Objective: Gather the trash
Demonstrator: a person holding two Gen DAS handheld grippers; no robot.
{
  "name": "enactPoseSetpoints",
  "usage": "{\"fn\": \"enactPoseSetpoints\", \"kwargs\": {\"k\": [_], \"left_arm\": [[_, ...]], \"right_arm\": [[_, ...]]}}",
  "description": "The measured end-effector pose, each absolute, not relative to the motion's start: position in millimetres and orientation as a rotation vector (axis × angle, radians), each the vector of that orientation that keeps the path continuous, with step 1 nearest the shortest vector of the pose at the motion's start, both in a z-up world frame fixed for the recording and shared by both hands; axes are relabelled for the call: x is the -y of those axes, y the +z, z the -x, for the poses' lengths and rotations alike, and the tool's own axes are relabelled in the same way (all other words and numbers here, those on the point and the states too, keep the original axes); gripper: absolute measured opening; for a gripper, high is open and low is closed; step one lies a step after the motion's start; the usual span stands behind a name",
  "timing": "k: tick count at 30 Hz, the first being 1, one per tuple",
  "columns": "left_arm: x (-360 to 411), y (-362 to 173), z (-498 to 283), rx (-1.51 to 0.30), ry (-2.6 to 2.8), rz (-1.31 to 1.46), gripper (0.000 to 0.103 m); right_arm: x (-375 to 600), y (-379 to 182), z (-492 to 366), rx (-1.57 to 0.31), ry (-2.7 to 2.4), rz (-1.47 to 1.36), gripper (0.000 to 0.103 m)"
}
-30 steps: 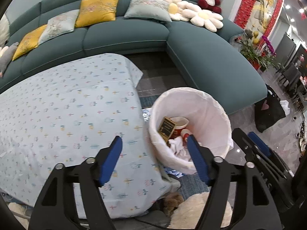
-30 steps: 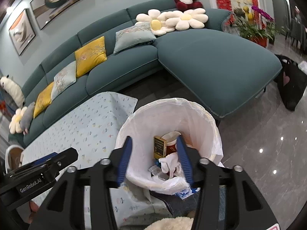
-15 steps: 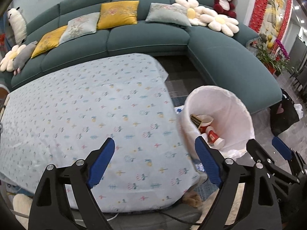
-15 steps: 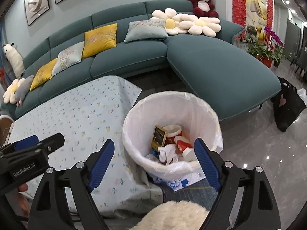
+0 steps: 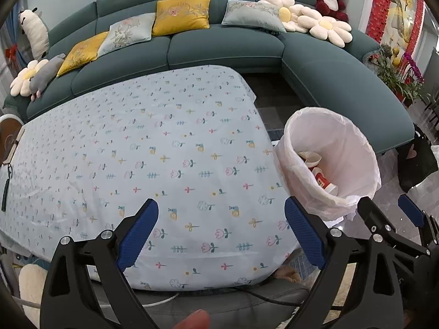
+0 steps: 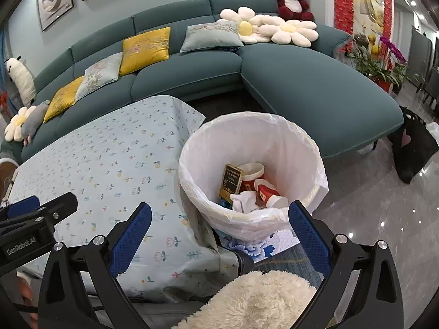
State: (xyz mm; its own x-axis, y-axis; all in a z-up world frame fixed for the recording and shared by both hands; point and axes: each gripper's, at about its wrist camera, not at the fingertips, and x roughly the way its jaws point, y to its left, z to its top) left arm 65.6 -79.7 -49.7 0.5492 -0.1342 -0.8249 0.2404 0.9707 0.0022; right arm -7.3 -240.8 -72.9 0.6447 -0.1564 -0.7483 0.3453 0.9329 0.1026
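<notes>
We see both tongs, left (image 5: pixel 219 222) and right (image 6: pixel 219 224), just opened wide, empty; bin (image 6: pixel 274 126) ahead of right, holding trash (image 6: pixel 247 183).

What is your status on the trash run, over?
Left gripper and right gripper open, empty, jaws just widened. Cups and box in lined trash bin. Tablecloth bare, nothing blocking.

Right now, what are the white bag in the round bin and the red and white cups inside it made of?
The white bag lining the round bin looks like thin plastic film: light shows through it and it wrinkles and folds over the rim. The red and white cups look like coated paper, stiff with printed sides and a slight shine, though I can't be sure.
</notes>
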Motion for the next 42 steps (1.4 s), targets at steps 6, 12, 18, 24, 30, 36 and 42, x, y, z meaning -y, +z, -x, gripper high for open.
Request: {"fn": "enactPoseSetpoints", "kwargs": {"k": [6,12,18,24,30,36,42], "left_arm": [[80.1,-56.0,-63.6,-0.96,-0.21,-0.128,0.089],[84.1,-59.1,-61.6,-0.957,-0.216,-0.149,0.089],[86.1,-62.0,-59.5,-0.966,-0.222,-0.158,0.089],[89.0,-63.3,-57.8,-0.964,-0.225,-0.173,0.089],[88.9,-63.0,-57.5,-0.964,-0.221,-0.174,0.089],[86.7,-63.8,-59.6,-0.968,-0.211,-0.169,0.089],[83.6,-63.4,-60.1,-0.967,-0.204,-0.162,0.089]], "right_arm": [[242.5,-77.0,9.0,-0.828,-0.299,-0.26,0.096],[244.4,-77.5,10.1,-0.832,-0.306,-0.261,0.096],[241.8,-76.9,10.9,-0.835,-0.305,-0.242,0.096],[240.4,-77.3,10.8,-0.835,-0.305,-0.231,0.096],[240.6,-77.8,10.1,-0.834,-0.306,-0.226,0.096],[239.7,-78.4,10.3,-0.833,-0.307,-0.222,0.096],[239.0,-78.3,10.8,-0.831,-0.31,-0.216,0.096]]}}
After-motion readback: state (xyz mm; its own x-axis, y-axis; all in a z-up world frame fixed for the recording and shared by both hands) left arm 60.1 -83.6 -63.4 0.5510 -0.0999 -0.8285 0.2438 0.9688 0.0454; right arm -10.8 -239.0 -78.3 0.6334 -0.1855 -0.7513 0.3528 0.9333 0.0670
